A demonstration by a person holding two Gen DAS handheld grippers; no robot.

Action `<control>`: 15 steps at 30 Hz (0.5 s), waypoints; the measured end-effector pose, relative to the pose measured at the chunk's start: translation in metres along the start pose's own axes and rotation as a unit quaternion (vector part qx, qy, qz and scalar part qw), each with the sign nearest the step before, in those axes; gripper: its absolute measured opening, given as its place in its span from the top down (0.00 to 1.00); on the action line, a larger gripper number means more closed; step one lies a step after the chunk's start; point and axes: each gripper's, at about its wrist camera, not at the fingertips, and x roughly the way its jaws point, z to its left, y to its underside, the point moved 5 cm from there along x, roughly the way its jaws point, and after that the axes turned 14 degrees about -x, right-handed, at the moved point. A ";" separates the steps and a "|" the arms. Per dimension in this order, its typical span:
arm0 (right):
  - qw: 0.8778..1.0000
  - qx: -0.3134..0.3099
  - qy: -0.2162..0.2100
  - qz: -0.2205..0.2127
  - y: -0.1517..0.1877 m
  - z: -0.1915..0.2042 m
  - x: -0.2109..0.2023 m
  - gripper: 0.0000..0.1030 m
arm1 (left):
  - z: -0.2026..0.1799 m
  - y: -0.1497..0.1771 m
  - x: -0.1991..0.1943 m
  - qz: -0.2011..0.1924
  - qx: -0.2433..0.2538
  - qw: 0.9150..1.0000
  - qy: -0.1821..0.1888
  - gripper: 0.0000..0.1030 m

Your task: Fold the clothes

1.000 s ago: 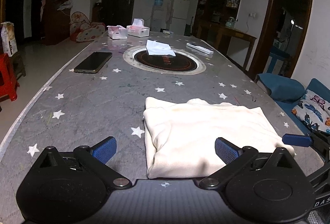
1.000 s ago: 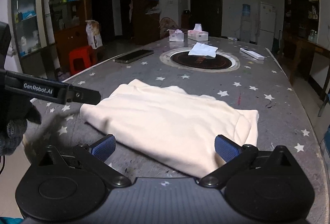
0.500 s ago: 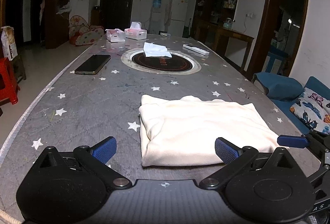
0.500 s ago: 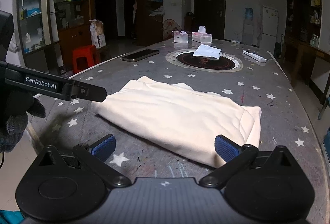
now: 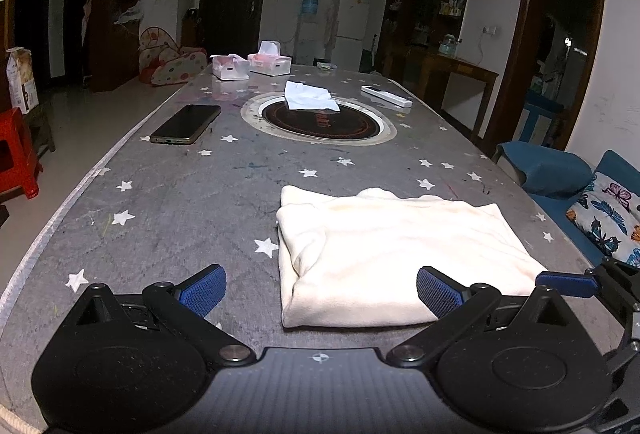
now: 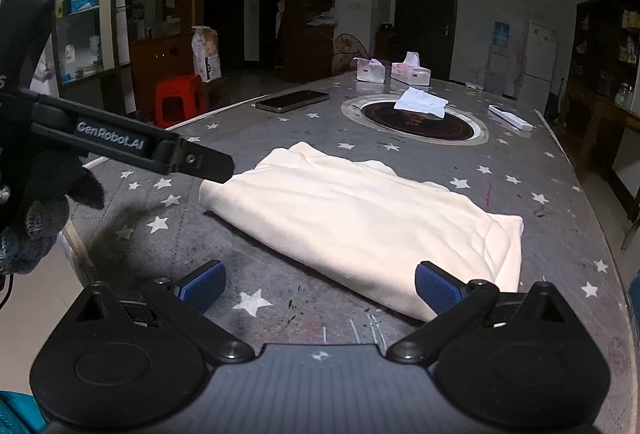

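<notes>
A cream garment (image 5: 392,254) lies folded into a flat rectangle on the grey star-patterned table (image 5: 192,202); it also shows in the right wrist view (image 6: 360,218). My left gripper (image 5: 320,292) is open and empty, just short of the garment's near edge. My right gripper (image 6: 320,286) is open and empty, above the table in front of the garment's near side. The left gripper's arm (image 6: 132,146) shows at the left of the right wrist view, and a right finger (image 5: 566,279) shows at the right of the left wrist view.
A phone (image 5: 186,124) lies at the far left. A round hotplate (image 5: 320,120) with a white tissue (image 5: 310,96) sits mid-table. Two tissue boxes (image 5: 252,65) and a remote (image 5: 386,96) lie beyond. A red stool (image 6: 180,98) and a sofa (image 5: 580,186) flank the table.
Both grippers have drawn back a little from the garment and risen slightly. The garment has stayed flat and folded. Both stay open.
</notes>
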 end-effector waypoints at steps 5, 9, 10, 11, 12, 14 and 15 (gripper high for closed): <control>1.000 0.002 -0.011 0.000 -0.004 -0.001 0.006 0.05 | 0.001 -0.005 0.005 0.003 0.001 1.000 -0.005 0.00; 1.000 0.001 -0.018 0.004 -0.007 -0.002 0.012 0.07 | 0.003 -0.009 0.011 0.009 0.000 1.000 -0.009 0.00; 1.000 0.000 -0.020 0.004 -0.008 -0.002 0.013 0.07 | 0.003 -0.010 0.012 0.010 -0.001 1.000 -0.009 0.00; 1.000 -0.002 -0.022 0.005 -0.009 -0.003 0.014 0.07 | 0.003 -0.011 0.013 0.012 -0.001 1.000 -0.008 0.00; 1.000 -0.003 -0.023 0.006 -0.010 -0.003 0.015 0.07 | 0.003 -0.012 0.015 0.013 -0.002 1.000 -0.008 0.00; 1.000 -0.004 -0.025 0.007 -0.012 -0.005 0.017 0.06 | 0.003 -0.015 0.018 0.015 -0.002 1.000 -0.007 0.00; 1.000 -0.003 -0.026 0.008 -0.013 -0.006 0.019 0.06 | 0.003 -0.016 0.020 0.017 -0.002 1.000 -0.007 0.00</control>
